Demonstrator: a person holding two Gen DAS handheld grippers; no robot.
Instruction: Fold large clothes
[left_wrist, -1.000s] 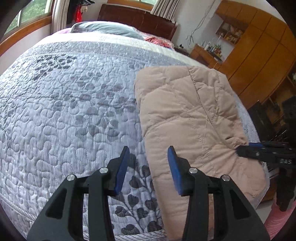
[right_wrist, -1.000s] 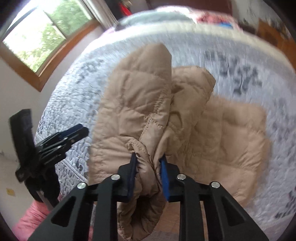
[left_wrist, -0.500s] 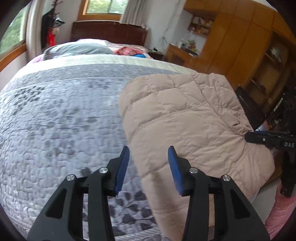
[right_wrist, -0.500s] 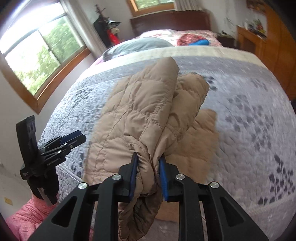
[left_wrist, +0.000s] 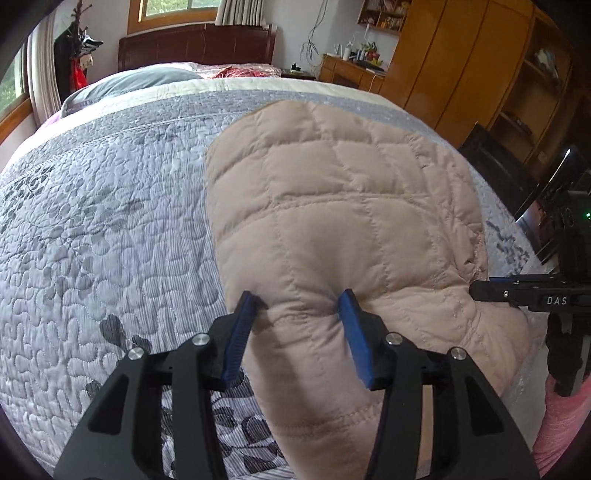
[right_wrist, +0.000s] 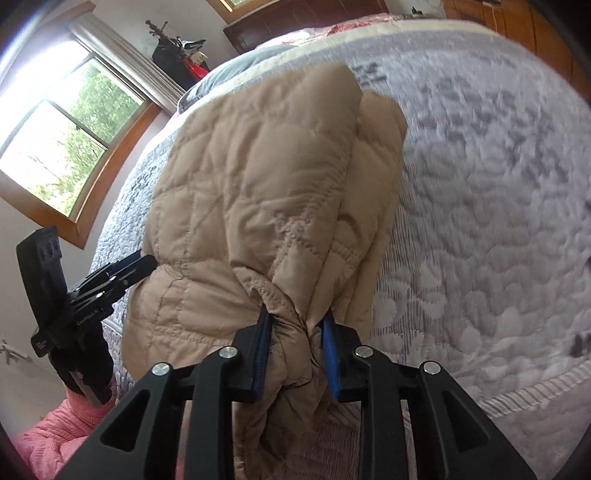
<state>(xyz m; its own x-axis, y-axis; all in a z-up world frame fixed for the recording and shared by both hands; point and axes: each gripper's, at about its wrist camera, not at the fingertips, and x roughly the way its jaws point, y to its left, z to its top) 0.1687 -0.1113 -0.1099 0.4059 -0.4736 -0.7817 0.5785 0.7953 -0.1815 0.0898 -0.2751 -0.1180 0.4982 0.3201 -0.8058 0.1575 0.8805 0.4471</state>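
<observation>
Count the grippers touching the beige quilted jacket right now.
2. The left gripper straddles the beige quilted jacket at its near left edge, jaws open around a fold. The right gripper is clamped on its bunched right edge.

Right gripper (right_wrist: 297, 339) clamped on bunched edge of tan quilted jacket (right_wrist: 266, 192), folded layers draped away over grey quilted bedspread (right_wrist: 498, 221). Left gripper (right_wrist: 142, 264) touching jacket's left edge; jaw state unclear. Window (right_wrist: 70, 144) at upper left. Pink sleeve (right_wrist: 59, 432) at lower left.
</observation>
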